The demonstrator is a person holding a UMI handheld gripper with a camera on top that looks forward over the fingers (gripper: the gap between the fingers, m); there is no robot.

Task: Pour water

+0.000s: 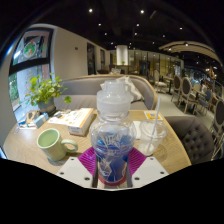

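The clear water bottle [112,150] stands clamped between the tool's [112,163] two pink pads, upright over the near edge of the surface [22,140], with a white jug [116,100] just beyond it, a glass cup [151,135] beside it and a green mug [51,144] on the other side; tipping too fast could slosh water past the cup, and smooth plastic may slip in the pads

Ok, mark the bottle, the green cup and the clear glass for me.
bottle [112,135], gripper view, on its clear body between the gripper [111,165] fingers.
green cup [51,144], gripper view, on its outer wall.
clear glass [151,135], gripper view, on its side wall.
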